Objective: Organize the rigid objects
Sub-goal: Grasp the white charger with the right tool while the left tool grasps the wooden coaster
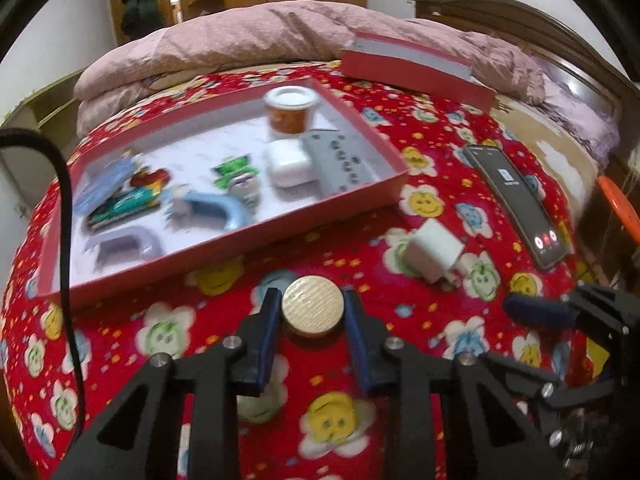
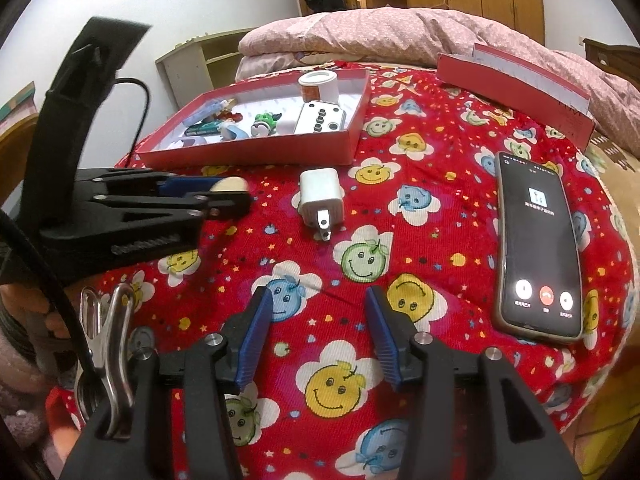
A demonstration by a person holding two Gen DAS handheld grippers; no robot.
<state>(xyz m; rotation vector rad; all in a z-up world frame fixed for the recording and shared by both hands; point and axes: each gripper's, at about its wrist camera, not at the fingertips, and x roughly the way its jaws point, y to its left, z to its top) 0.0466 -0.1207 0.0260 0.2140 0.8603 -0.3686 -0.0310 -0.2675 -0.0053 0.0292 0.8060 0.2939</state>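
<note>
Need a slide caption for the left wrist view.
Left gripper fingers close around round gold-topped wooden disc beside open red cardboard box.

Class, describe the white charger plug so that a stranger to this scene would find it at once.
Start at the red tray on the smiley-face bedspread. Just in front of its near right corner, between the tray and the phone, lies the white charger plug. Alone among its neighbours, it is a small white cube with metal prongs.
</note>
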